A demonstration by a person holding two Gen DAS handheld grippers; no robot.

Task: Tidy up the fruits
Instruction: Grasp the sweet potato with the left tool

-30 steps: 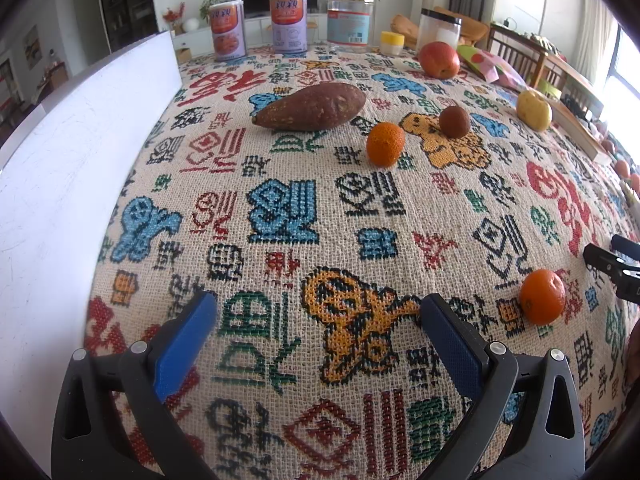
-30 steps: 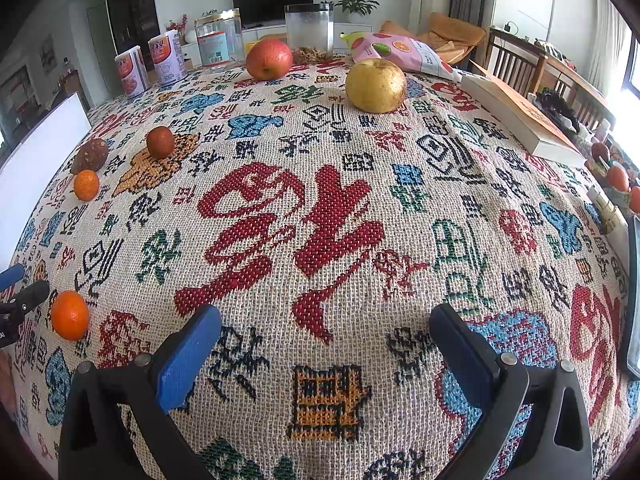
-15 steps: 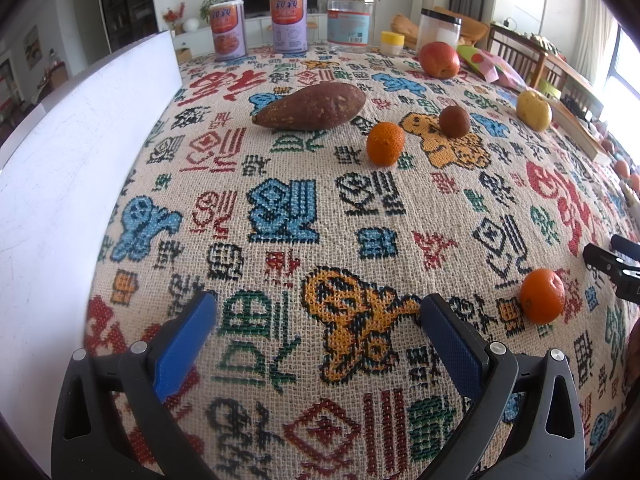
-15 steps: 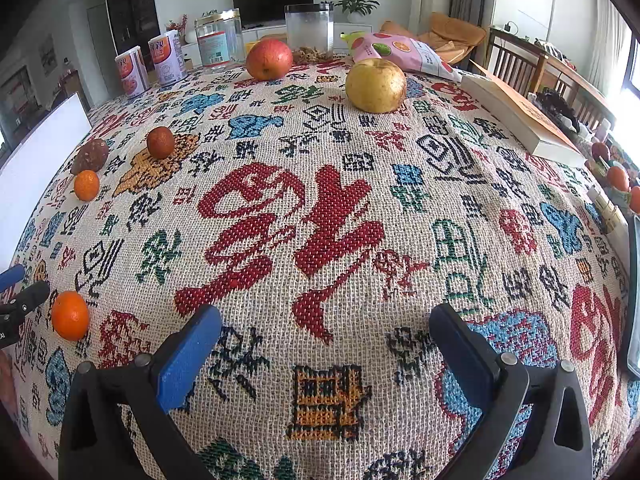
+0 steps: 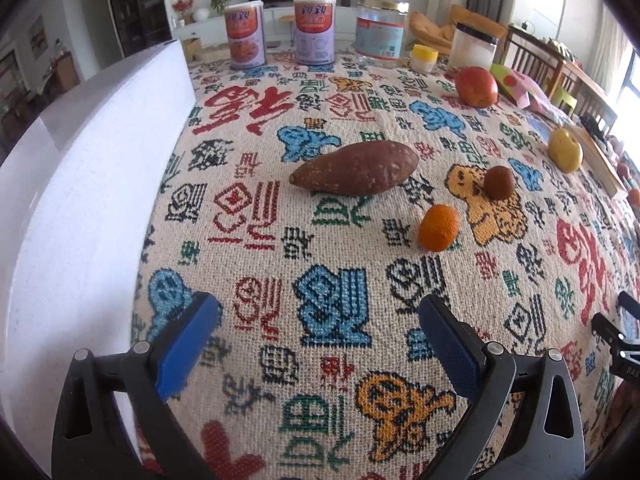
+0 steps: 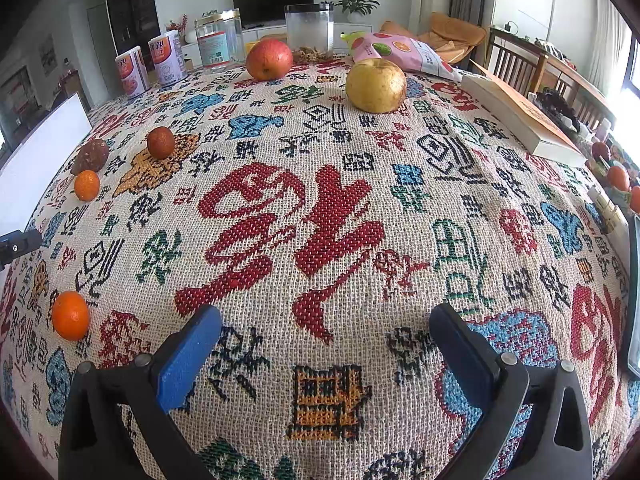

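Observation:
My left gripper (image 5: 316,336) is open and empty over the patterned tablecloth. Ahead of it lie a brown sweet potato (image 5: 356,168), an orange mandarin (image 5: 439,227), a small brown fruit (image 5: 499,183), a red apple (image 5: 477,87) and a yellow apple (image 5: 565,150). My right gripper (image 6: 324,344) is open and empty. Its view shows the yellow apple (image 6: 376,85), the red apple (image 6: 269,60), the brown fruit (image 6: 160,142), the sweet potato (image 6: 91,156), that mandarin (image 6: 87,185) and a second mandarin (image 6: 70,315) near the left front.
A white board (image 5: 80,200) runs along the table's left side. Two cans (image 5: 245,36), a glass jar (image 5: 379,32) and a plastic jar (image 5: 473,46) stand at the back. A snack bag (image 6: 404,53) and a book (image 6: 520,116) lie at the right.
My left gripper has moved forward toward the sweet potato and the mandarin; the near mandarin has left its view. My right gripper has barely moved.

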